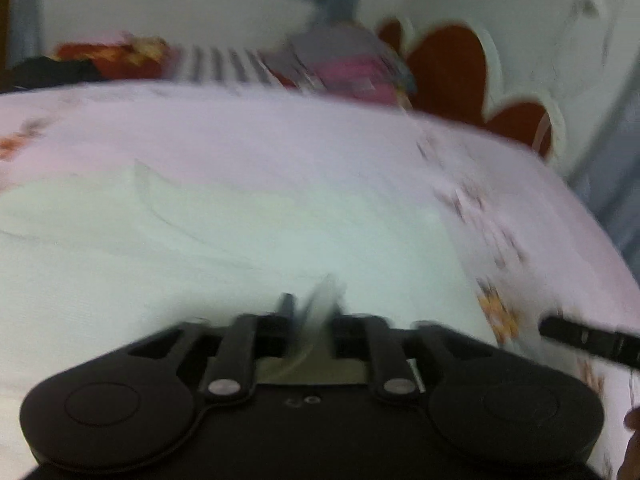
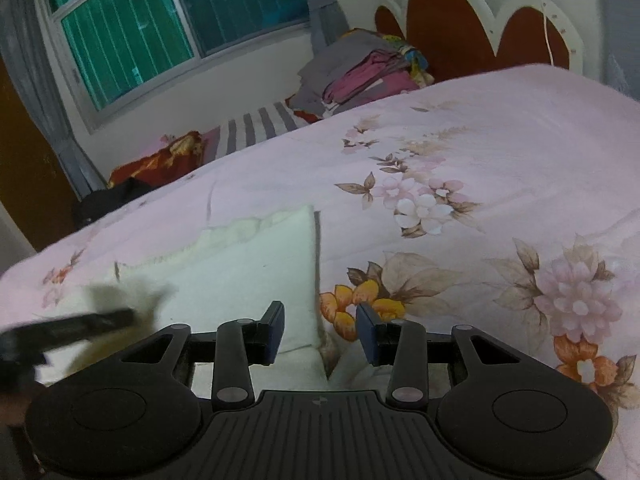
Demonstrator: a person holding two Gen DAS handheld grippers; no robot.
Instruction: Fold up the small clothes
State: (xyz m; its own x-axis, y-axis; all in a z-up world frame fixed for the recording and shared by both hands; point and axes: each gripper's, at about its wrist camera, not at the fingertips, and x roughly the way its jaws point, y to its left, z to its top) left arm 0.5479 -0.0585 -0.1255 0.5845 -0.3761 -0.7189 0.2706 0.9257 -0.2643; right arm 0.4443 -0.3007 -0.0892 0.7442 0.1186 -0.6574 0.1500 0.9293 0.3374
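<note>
Left wrist view first, and it's pretty smeared with motion blur. The left gripper (image 1: 310, 312) has its fingers drawn close together with a thin fold of the white garment (image 1: 240, 232) pinched between them; you can see the pale cloth edge standing up in the narrow gap. The rest of the garment spreads out flat ahead of it on the pink floral bedspread (image 1: 280, 128). Over on the right edge, the black tip of the right gripper (image 1: 588, 338) pokes in just above the bedspread. Farther back there's a blurry pile of clothes (image 1: 344, 64) and the red and white headboard (image 1: 452, 68). No readable writing anywhere, just a tiny embossed mark on the gripper body that's too blurred to make out.

Right wrist view is much sharper. The right gripper (image 2: 320, 330) has its blue-padded fingers spread apart, holding nothing, hovering right over the garment's (image 2: 240, 272) right-hand edge where it meets the bedspread (image 2: 480, 140). The garment lies flat, with a ruffled far edge. The left gripper (image 2: 80, 326) shows as a dark blur at the left, over the garment's near left part. Behind: the clothes pile (image 2: 360, 72), headboard (image 2: 448, 20), a striped cloth (image 2: 256, 124) and a window with teal glass (image 2: 160, 24). No labels or brands I can read here either.
</note>
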